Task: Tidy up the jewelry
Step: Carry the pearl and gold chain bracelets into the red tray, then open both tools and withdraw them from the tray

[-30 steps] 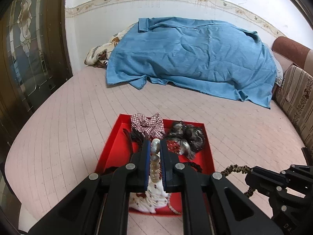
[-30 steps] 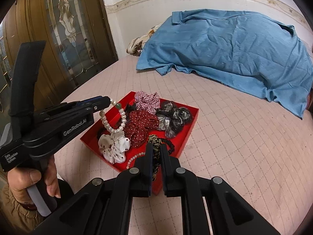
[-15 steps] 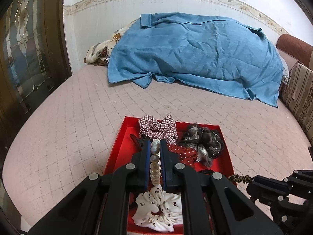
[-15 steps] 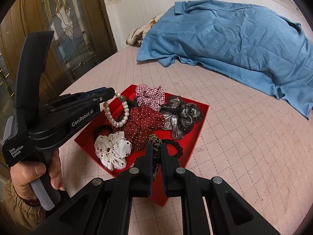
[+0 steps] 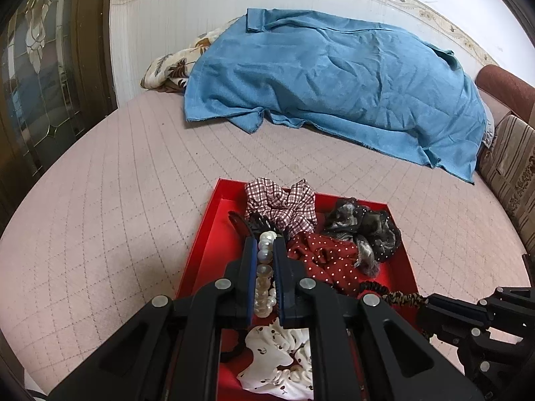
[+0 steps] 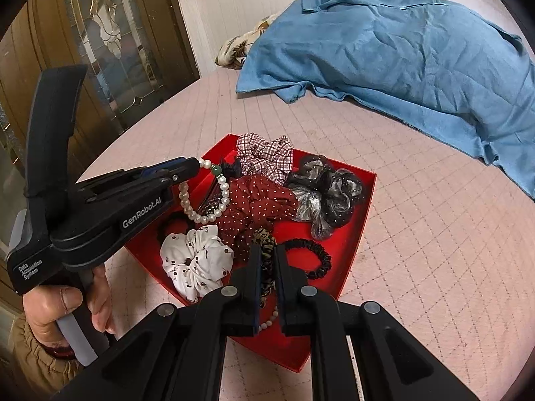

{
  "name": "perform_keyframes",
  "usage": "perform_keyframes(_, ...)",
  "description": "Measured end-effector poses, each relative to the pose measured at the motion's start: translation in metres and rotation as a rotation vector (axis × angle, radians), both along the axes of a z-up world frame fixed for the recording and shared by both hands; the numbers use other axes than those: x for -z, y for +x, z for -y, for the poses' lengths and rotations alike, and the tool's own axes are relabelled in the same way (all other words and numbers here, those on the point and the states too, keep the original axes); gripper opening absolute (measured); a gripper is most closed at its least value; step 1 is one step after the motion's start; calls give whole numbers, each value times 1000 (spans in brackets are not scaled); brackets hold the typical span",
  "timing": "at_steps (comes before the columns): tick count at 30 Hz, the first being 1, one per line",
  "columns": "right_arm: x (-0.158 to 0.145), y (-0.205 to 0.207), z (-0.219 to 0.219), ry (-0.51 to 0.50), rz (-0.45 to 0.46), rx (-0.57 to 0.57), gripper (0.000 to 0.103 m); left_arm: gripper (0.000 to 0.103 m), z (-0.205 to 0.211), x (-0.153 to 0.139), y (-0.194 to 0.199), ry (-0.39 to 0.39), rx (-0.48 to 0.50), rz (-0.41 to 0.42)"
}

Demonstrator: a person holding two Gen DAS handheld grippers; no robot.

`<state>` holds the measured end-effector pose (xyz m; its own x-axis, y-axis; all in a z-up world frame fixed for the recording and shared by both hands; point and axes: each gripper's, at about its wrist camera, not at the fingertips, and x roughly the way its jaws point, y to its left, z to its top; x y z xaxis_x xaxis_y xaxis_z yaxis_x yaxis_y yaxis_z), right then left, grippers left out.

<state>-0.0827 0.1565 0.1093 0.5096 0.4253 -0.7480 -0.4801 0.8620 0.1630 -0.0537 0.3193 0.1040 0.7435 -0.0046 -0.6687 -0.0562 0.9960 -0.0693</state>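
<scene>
Above the red tray, the left gripper is clamping a light, slippery, dangling pearl bracelet; the right gripper is pinching a soft leopard scrunchie.

Pink quilted bed; blue blanket heaped by white wall; glazed wooden door left.

Crowded red tray; open bedspread beyond.
</scene>
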Motion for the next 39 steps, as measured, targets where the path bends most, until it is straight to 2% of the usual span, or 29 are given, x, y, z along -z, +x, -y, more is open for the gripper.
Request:
perform_keyframes(12, 13, 5, -11, -12, -26, -1, 9, 9, -5, 9, 1, -4, -1, -20)
perform_keyframes(39, 42, 24, 3, -3, -112, 43, 9, 9, -11, 35, 14, 26, -39, -118)
